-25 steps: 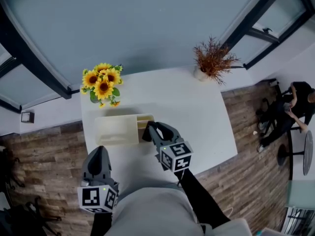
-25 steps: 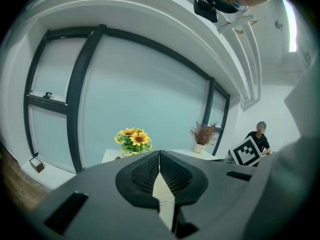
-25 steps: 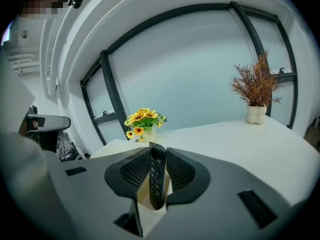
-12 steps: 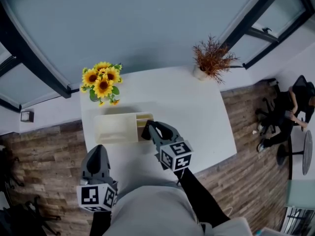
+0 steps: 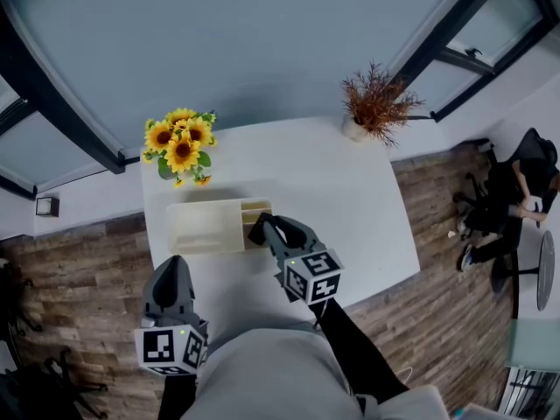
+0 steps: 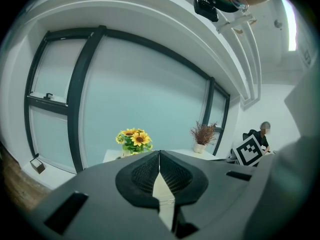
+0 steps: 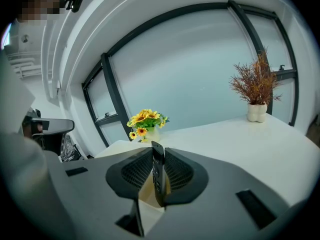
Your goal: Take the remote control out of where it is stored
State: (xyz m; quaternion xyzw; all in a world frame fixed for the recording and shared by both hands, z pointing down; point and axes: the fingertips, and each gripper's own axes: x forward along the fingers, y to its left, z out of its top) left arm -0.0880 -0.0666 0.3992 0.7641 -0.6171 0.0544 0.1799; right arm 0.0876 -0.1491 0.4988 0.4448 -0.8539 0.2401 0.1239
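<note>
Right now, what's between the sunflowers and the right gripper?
In the head view, the beige storage box lies between the sunflowers and the right gripper, whose jaws have just been closing on the remote control.

White table [image 5: 350, 208]: a sunflower bouquet [image 5: 181, 147] stands at the far left corner. A dried reddish plant [image 5: 376, 103] in a white pot stands at the far right corner. Wood-pattern floor [image 5: 79, 269] surrounds the table. A seated person [image 5: 516, 195] is well beyond the right edge.
</note>
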